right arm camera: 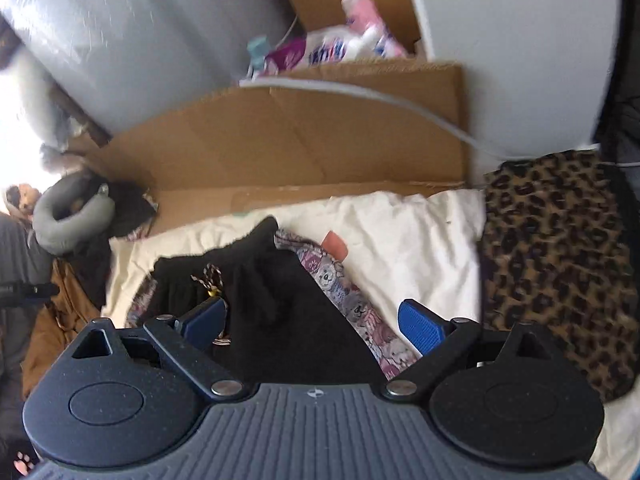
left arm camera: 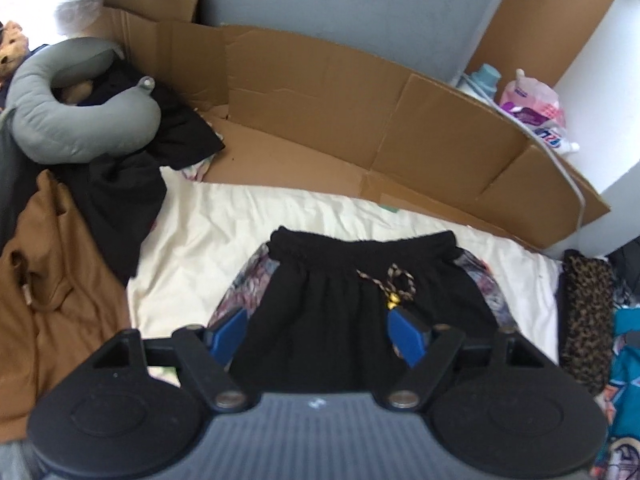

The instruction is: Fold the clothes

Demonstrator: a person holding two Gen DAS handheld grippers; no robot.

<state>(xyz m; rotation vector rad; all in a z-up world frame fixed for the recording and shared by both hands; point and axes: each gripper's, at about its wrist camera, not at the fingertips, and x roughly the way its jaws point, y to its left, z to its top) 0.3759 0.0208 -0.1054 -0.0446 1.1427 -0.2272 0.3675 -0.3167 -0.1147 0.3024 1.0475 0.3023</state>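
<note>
Left gripper [left arm camera: 318,334]: fingers wide apart, empty, over the near hem of the black shorts [left arm camera: 360,304].
Right gripper [right arm camera: 314,320]: spread wide, empty, above the shorts' right side.
Shorts: flat on cream sheet [left arm camera: 200,232], waistband far, apparently laid out for folding.
Room: bare sheet left and far; leopard-print garment [right arm camera: 560,264] crowds the right edge.

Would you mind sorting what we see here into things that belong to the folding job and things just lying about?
For the job:
- black shorts with patterned side panels
- white sheet beneath them
- left gripper, jaws open
- right gripper, jaws open

Lying about:
- grey neck pillow
- flattened cardboard
- leopard-print garment
- brown garment
</note>
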